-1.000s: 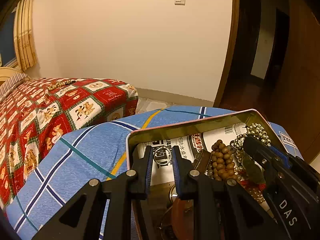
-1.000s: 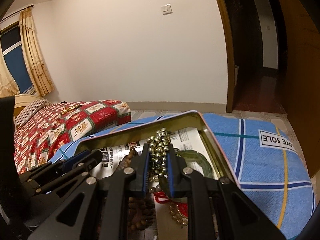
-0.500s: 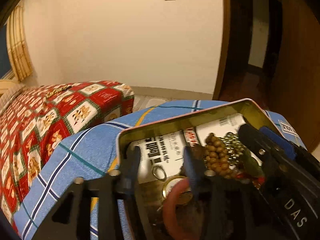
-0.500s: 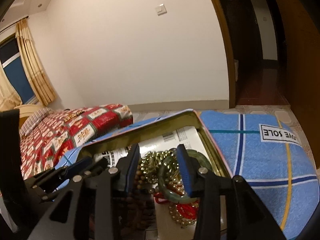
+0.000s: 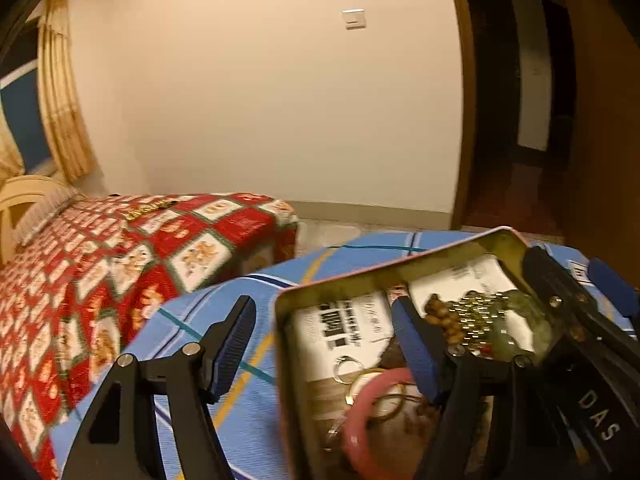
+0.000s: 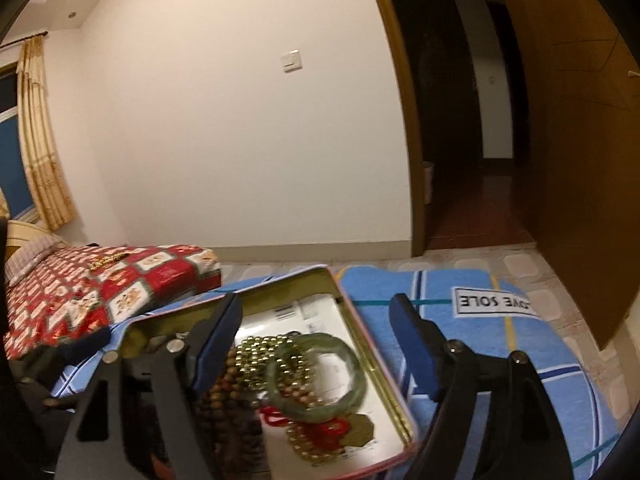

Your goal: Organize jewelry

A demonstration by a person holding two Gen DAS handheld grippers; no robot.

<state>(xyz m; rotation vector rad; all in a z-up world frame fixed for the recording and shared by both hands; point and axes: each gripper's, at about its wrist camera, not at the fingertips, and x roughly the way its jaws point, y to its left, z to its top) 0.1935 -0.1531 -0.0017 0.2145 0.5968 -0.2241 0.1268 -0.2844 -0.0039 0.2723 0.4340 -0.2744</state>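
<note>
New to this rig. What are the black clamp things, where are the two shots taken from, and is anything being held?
No robot here: a person holds a two-finger gripper in each hand, and each gripper carries a fisheye camera looking along its fingers. One picture is from the left gripper, the other from the right gripper. Both hang over an open metal tin that rests on a blue plaid cloth.

In the tin: a green bangle, gold beads, brown wooden beads, a pink bangle, small rings and printed paper.

Both sets of jaws have just been opening and now stand wide. Neither grips anything; each straddles a side wall of the tin without the pads pressing on it.
</note>
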